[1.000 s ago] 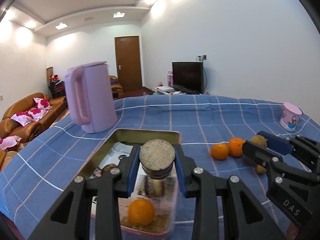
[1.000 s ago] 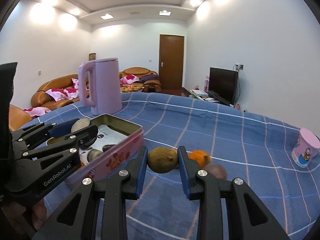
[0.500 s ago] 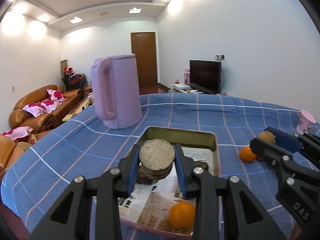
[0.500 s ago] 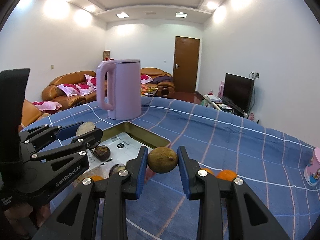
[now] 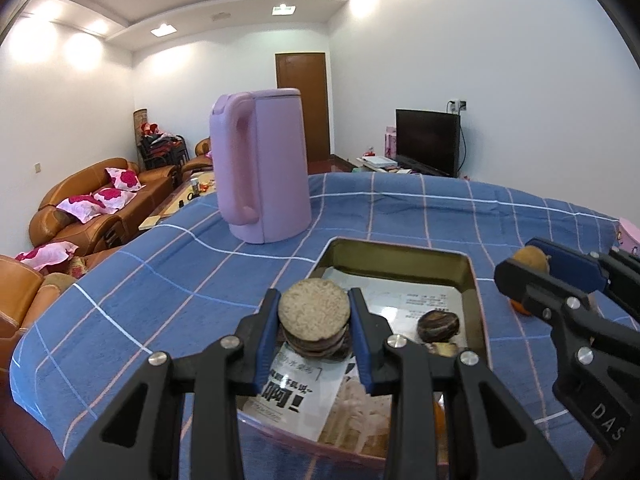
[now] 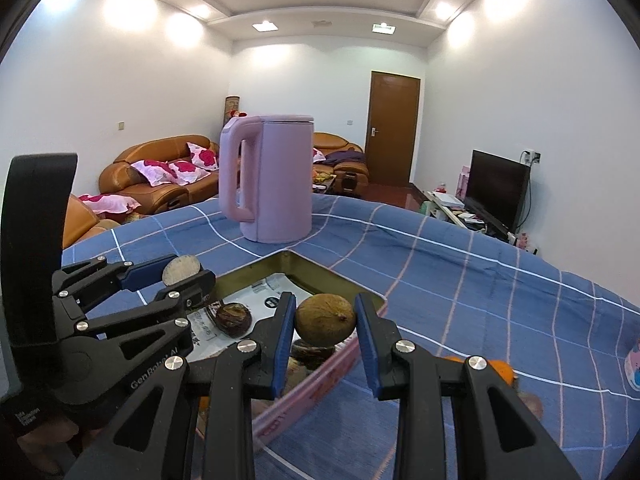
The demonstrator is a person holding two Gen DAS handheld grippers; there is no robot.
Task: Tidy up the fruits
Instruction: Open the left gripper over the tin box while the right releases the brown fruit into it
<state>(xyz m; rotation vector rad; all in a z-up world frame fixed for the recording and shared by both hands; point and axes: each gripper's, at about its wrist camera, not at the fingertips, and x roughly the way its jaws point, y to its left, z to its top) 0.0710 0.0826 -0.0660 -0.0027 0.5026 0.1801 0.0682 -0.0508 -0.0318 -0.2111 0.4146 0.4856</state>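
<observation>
My left gripper (image 5: 314, 330) is shut on a brown fruit with a flat, rough cut face (image 5: 314, 311), held over the near part of the paper-lined tin tray (image 5: 400, 245). My right gripper (image 6: 325, 332) is shut on a round brown fruit (image 6: 325, 319), held over the tray's right rim (image 6: 340, 280). Dark brown fruits (image 5: 437, 325) (image 6: 233, 319) lie in the tray, with an orange (image 5: 439, 420) at its near end. The right gripper with its fruit (image 5: 530, 258) shows at the right of the left wrist view. Oranges (image 6: 502, 372) lie on the cloth behind the right fingers.
A tall pink kettle (image 5: 262, 168) (image 6: 272, 178) stands on the blue checked tablecloth (image 5: 192, 264) just beyond the tray. A pink cup (image 6: 634, 366) sits at the far right edge. Sofas (image 5: 100, 200) lie past the table's left edge.
Both grippers have moved left with their fruits. The right gripper has come from the loose oranges to over the tray's rim. The left gripper has gone further along the tray.
</observation>
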